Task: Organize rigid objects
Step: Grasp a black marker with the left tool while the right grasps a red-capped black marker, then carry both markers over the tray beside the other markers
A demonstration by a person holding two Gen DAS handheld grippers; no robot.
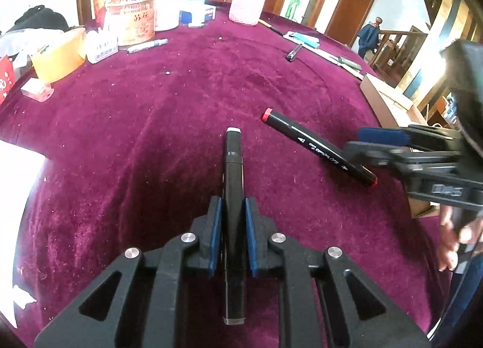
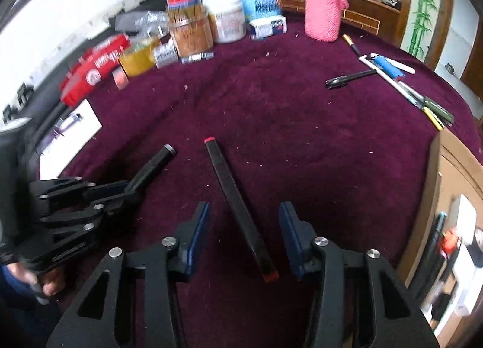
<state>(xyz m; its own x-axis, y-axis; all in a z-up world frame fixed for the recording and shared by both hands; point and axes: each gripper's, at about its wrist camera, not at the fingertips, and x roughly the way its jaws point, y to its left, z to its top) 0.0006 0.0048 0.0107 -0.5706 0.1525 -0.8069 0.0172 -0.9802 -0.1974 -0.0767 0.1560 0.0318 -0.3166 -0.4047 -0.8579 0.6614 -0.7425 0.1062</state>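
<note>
Grey-capped black marker sits clamped in the left tool, lying along its pads, cap toward twelve o'clock over the maroon counter. At two o'clock lies the red-capped marker, straddled by the right tool, pads either side, not yet touching.

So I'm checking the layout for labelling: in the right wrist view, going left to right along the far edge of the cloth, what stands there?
Red box → yellow tape roll → brown jar → white tub → pink knitted jar.
</note>
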